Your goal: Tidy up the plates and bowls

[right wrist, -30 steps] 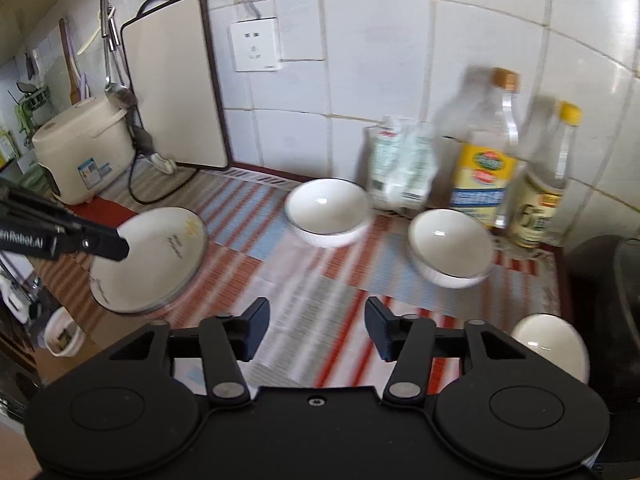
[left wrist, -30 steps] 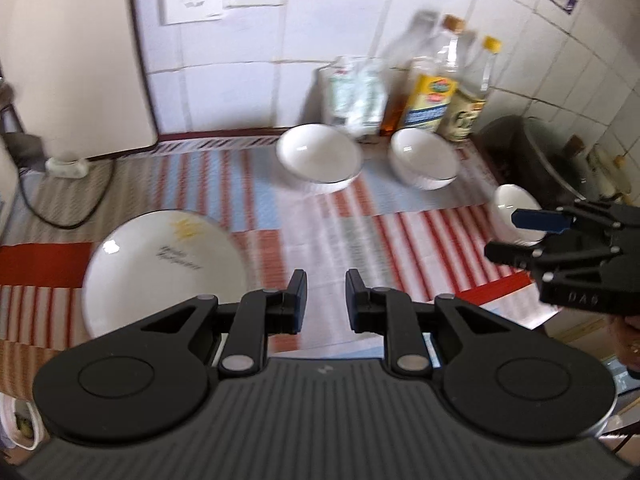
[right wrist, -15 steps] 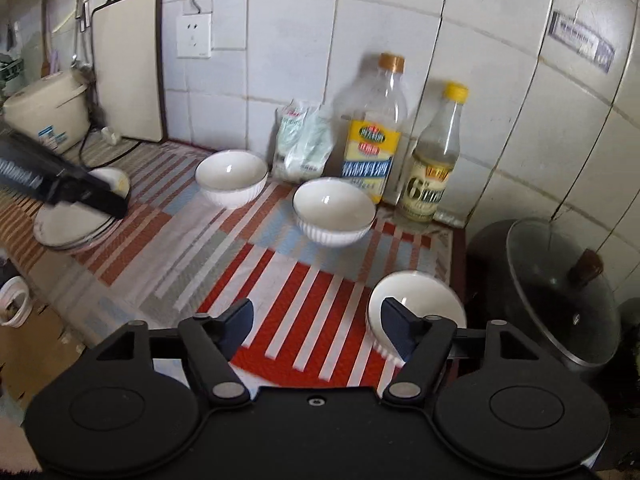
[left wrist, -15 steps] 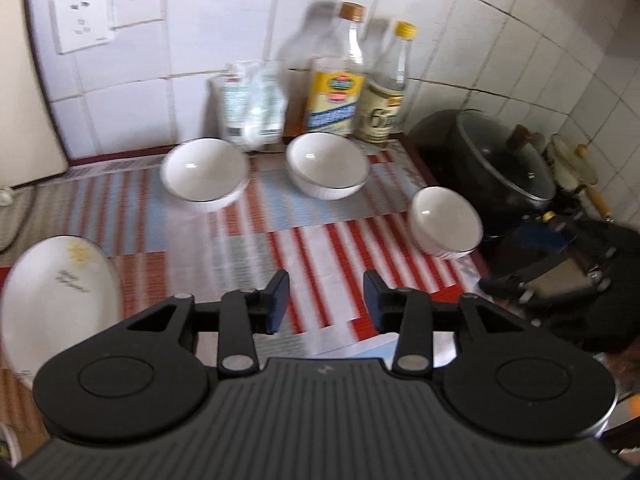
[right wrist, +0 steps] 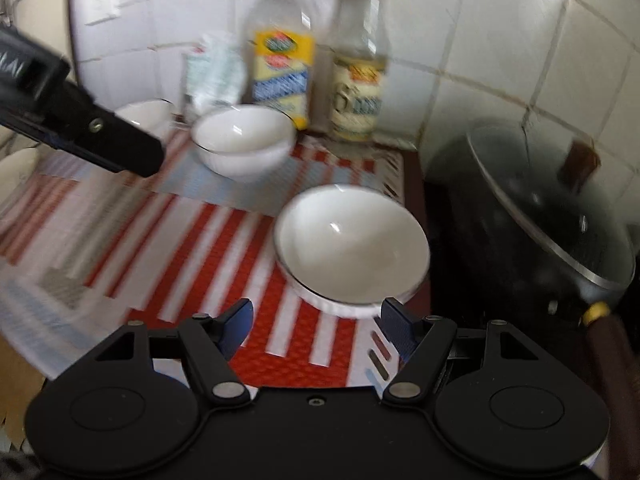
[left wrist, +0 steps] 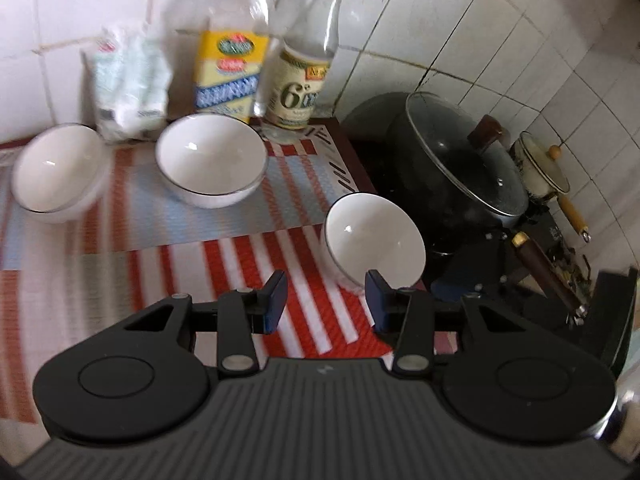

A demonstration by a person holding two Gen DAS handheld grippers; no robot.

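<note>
Both tongs spread, nothing between: left tongs [left wrist: 326,300], right tongs [right wrist: 316,326]. Nearest bowl [right wrist: 352,248] upright on striped mat [right wrist: 192,248], just beyond right tongs, beside black pot [right wrist: 532,216].

Bare striped mat [right wrist: 172,240] lies open left of the nearest bowl [right wrist: 352,248]. On its right my way is blocked by the black pot [right wrist: 532,224]; bottles [right wrist: 360,60] line the wall behind.

Three bowls [left wrist: 374,236] on mat [left wrist: 240,248], bottles [left wrist: 304,52] behind, pot [left wrist: 460,164] right
</note>
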